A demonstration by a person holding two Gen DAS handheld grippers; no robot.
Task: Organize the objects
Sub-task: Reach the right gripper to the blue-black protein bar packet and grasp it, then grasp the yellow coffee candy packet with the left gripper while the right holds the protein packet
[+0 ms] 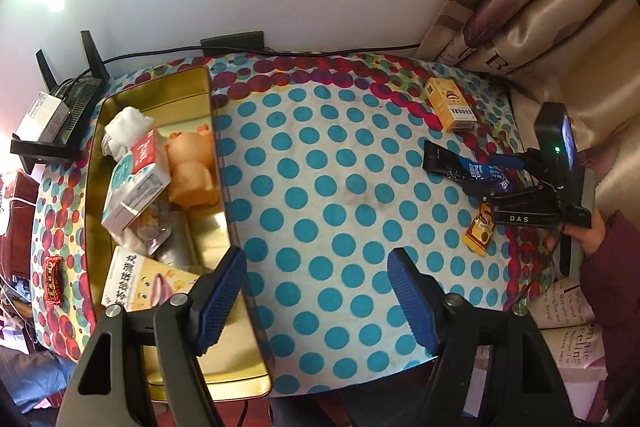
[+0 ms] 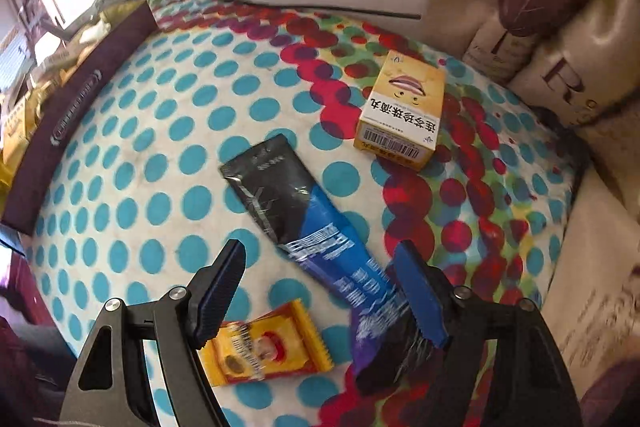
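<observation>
- Right wrist view: right gripper (image 2: 320, 291) hangs over the black-and-blue tube (image 2: 304, 227), fingers apart, nothing held.
- Step judged: collecting loose items for the gold tin (image 1: 208, 99) (far left). Next: lower, straddle the tube, close.
- Tube: flattened, glossy, lying diagonally near the table's right edge.
- Left gripper (image 1: 316, 291): apart, empty.

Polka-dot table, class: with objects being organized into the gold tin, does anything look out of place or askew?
Yes. Three items lie loose outside the gold tin: a yellow box, a black-and-blue tube lying diagonally, and a yellow snack packet. A red wrapped sweet sits apart, left of the tin. Inside it, boxes are piled crookedly.
</observation>
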